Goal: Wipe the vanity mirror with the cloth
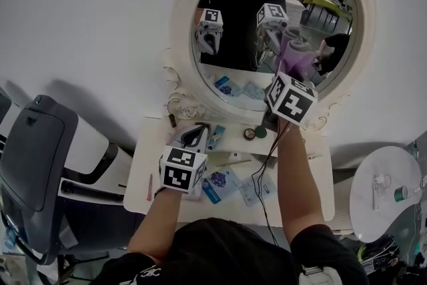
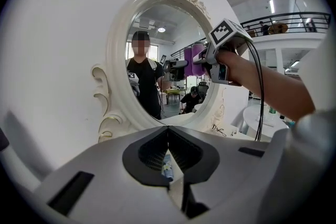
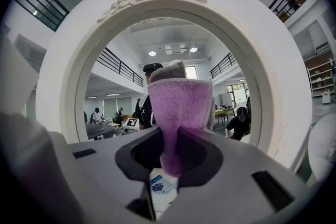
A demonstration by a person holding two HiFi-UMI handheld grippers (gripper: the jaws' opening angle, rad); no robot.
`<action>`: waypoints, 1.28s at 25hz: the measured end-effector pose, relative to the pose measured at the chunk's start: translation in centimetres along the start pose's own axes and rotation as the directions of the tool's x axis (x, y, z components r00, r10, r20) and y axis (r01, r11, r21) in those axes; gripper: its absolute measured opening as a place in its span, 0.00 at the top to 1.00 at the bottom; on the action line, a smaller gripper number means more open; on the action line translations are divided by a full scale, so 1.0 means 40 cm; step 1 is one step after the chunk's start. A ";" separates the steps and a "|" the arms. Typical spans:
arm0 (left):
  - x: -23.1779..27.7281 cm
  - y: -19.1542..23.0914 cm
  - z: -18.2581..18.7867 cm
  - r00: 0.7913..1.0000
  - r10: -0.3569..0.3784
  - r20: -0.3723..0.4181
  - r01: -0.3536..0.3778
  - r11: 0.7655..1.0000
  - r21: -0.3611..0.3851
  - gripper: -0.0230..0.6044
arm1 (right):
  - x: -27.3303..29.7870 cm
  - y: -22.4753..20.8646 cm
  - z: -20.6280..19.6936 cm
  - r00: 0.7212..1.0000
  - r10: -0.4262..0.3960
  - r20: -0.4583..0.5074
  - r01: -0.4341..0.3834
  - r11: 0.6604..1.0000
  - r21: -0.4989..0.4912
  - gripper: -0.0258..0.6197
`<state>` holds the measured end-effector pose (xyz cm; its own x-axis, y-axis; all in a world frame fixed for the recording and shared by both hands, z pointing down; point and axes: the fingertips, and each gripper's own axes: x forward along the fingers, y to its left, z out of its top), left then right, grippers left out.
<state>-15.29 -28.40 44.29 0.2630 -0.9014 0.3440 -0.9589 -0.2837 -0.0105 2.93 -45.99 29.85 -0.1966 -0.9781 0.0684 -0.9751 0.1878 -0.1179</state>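
Note:
The oval vanity mirror in its ornate white frame stands on a small white table against the wall. My right gripper is shut on a purple cloth and holds it against the lower right of the glass. In the right gripper view the cloth rises from between the jaws of that gripper, in front of the mirror. My left gripper hangs low over the table, shut with nothing in it. The left gripper view shows the mirror and the cloth.
Small packets, a round tin, a green lid and a black cable lie on the table. A grey office chair stands at the left. A round white side table stands at the right.

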 end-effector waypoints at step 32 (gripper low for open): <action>-0.276 0.210 -0.108 0.960 0.280 -0.018 -0.280 0.954 -0.104 0.95 | -0.028 0.425 -0.057 0.962 0.272 -0.013 -0.272 0.962 -0.028 0.84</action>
<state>-26.72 -19.43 44.46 -0.0180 -0.9387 0.3443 -0.9998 0.0160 -0.0088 -13.66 -41.49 30.02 -0.4556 -0.8889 0.0471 -0.8873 0.4493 -0.1041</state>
